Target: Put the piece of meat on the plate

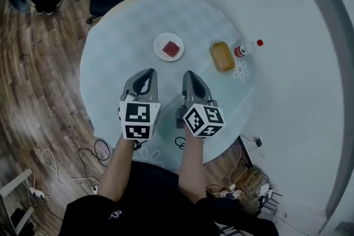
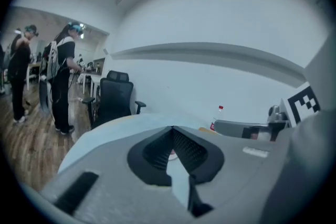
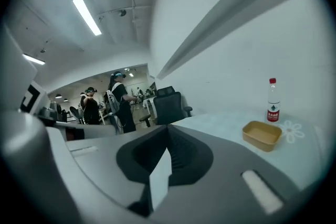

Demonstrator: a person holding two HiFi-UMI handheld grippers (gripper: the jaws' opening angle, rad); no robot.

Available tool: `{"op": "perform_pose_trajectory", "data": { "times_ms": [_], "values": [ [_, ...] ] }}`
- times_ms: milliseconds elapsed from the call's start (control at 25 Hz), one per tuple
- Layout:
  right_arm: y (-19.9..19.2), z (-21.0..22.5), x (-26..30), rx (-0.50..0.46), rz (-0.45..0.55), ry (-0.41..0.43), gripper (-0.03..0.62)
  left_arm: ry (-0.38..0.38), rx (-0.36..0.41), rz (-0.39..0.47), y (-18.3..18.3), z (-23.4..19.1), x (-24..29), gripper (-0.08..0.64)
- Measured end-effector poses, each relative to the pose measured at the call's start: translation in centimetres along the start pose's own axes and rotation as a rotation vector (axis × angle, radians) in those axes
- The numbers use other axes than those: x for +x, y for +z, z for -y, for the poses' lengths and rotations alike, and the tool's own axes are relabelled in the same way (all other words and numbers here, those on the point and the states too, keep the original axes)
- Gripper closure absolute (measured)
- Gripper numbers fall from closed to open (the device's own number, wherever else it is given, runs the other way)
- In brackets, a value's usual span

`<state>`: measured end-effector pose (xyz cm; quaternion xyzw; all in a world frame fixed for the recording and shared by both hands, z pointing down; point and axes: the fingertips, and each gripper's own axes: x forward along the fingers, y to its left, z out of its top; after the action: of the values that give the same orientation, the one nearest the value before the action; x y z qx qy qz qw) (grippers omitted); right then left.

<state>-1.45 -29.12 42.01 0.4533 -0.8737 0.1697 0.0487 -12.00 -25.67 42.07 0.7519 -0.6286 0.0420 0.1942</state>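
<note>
Red meat [image 1: 172, 49] lies on the white plate [image 1: 159, 45] far across the table [image 1: 110, 69], just beyond the left gripper [image 1: 147, 72] and right gripper [image 1: 189, 74], both closed tight, empty, equally near.

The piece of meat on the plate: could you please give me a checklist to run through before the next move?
1. Meat lies on the plate: ok.
2. Left gripper is shut, with nothing between its jaws: ok.
3. Right gripper is shut and empty: ok.
4. Both grippers are apart from the plate, on the person's side of the table: ok.
5. Yellow container and bottle are apart from the plate: ok.
</note>
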Motion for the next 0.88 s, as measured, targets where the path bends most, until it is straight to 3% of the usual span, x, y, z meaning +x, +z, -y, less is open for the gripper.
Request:
{"op": "perform_pose_trajectory", "data": {
  "times_ms": [120,200,440,600,720,880],
  "values": [
    [2.4,-0.6,-2.7,-0.110,0.046,0.013,0.586,0.030,0.101,0.061,2.0,2.9,-1.4,0.566],
    [3.9,-0.4,-4.4,-0.150,0.093,0.026,0.586,0.045,0.127,0.082,2.6,4.4,-2.2,0.566],
    [4.7,1.9,-8.2,-0.146,0.139,0.036,0.586,0.070,0.163,0.133,3.7,8.5,-4.1,0.566],
    [5.8,2.7,-9.6,-0.141,0.182,0.048,0.586,0.031,0.162,0.215,4.7,10.9,-5.1,0.566],
    [6.3,2.0,-9.7,-0.135,0.213,0.064,0.586,0.022,0.208,0.224,5.3,11.3,-5.5,0.566],
    [6.8,2.4,-10.4,-0.164,0.217,0.086,0.586,0.024,0.214,0.227,5.5,12.1,-5.7,0.566]
  ]
}}
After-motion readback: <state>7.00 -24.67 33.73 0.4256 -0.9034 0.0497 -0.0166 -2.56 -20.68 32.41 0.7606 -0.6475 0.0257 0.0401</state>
